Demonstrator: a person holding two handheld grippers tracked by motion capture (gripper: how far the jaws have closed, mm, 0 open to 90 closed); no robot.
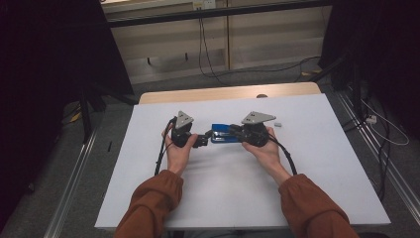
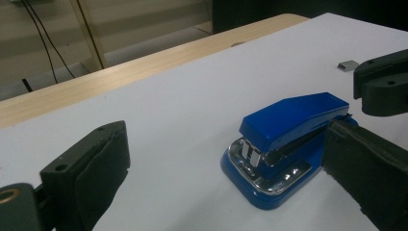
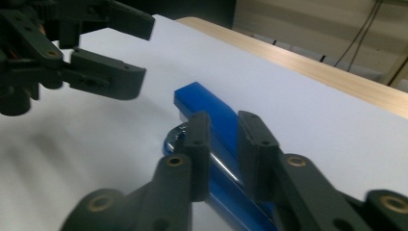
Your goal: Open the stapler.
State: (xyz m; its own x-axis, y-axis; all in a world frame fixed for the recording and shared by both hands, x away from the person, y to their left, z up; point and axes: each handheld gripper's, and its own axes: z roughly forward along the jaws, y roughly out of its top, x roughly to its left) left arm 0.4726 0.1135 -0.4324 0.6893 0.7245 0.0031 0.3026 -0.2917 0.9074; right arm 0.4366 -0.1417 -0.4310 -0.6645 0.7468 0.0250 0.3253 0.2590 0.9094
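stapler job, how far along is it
Done: both tools have reached the blue stapler, which sits shut on the white table. In hand: the right tool straddles its top, jaws narrow; grip unclear. The left tool is open at its front end. Left: any lifting or pressing.

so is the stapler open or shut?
Shut: the stapler has its blue top lying low along the base, only a thin gap at the nose, flat on the table.

Small staple box (image 1: 278, 124) on white table (image 1: 317, 163)
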